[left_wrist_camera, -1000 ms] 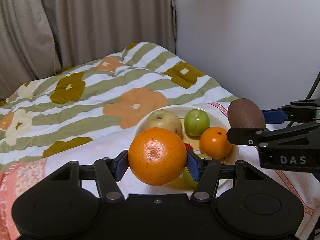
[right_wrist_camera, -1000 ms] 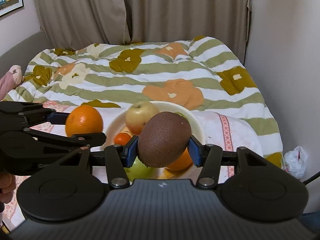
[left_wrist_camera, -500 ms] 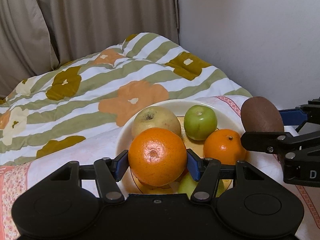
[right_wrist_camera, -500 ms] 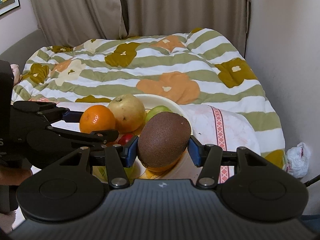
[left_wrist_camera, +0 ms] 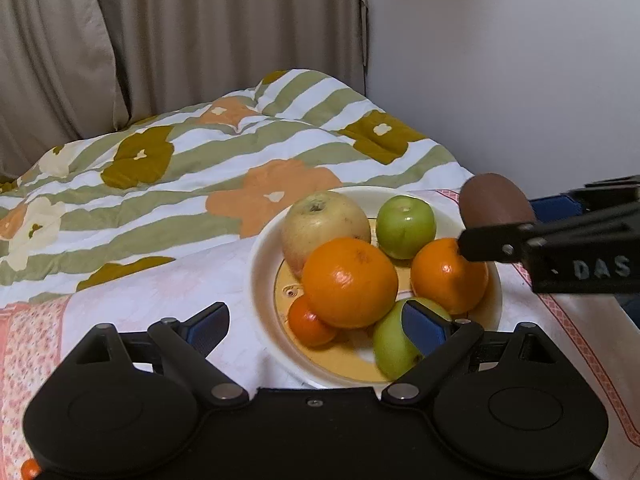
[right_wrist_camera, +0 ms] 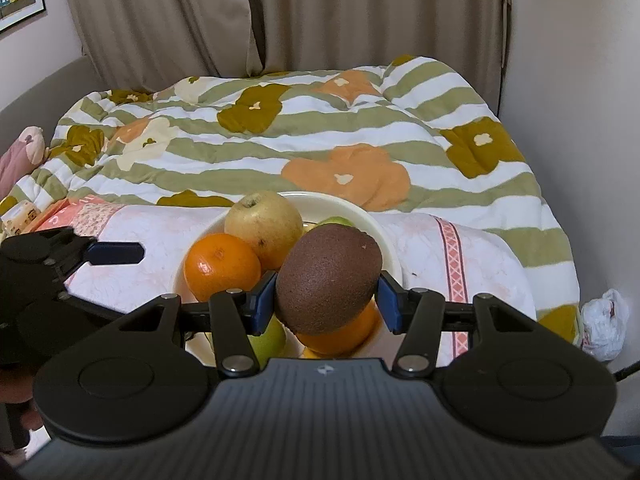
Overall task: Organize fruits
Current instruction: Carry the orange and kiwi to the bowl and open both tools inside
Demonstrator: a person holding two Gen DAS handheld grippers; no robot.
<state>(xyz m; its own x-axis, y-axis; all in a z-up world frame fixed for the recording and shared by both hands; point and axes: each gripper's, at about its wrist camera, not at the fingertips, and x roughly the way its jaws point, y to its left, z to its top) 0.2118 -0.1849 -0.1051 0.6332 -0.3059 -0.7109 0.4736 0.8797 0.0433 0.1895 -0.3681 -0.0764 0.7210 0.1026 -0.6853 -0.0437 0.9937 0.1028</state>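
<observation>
A cream plate (left_wrist_camera: 260, 276) on the bed holds a large orange (left_wrist_camera: 349, 282), a yellow apple (left_wrist_camera: 324, 220), a small green apple (left_wrist_camera: 405, 226), a mandarin (left_wrist_camera: 444, 280), a small red-orange fruit (left_wrist_camera: 310, 326) and a green fruit (left_wrist_camera: 390, 346). My left gripper (left_wrist_camera: 316, 326) is open, its fingers spread just short of the orange resting on the pile. My right gripper (right_wrist_camera: 326, 300) is shut on a brown kiwi (right_wrist_camera: 328, 278), held above the plate's right side; the kiwi also shows in the left wrist view (left_wrist_camera: 494, 204).
The plate rests on a pink-patterned cloth (left_wrist_camera: 168, 292) over a striped floral quilt (right_wrist_camera: 320, 152). A wall (left_wrist_camera: 500, 60) rises at the right, curtains (right_wrist_camera: 280, 16) behind. A white plastic bag (right_wrist_camera: 604, 328) lies off the bed's right edge.
My left gripper has opened and let go of the large orange, which now rests on the fruit in the plate. My right gripper has moved closer over the plate with the kiwi.
</observation>
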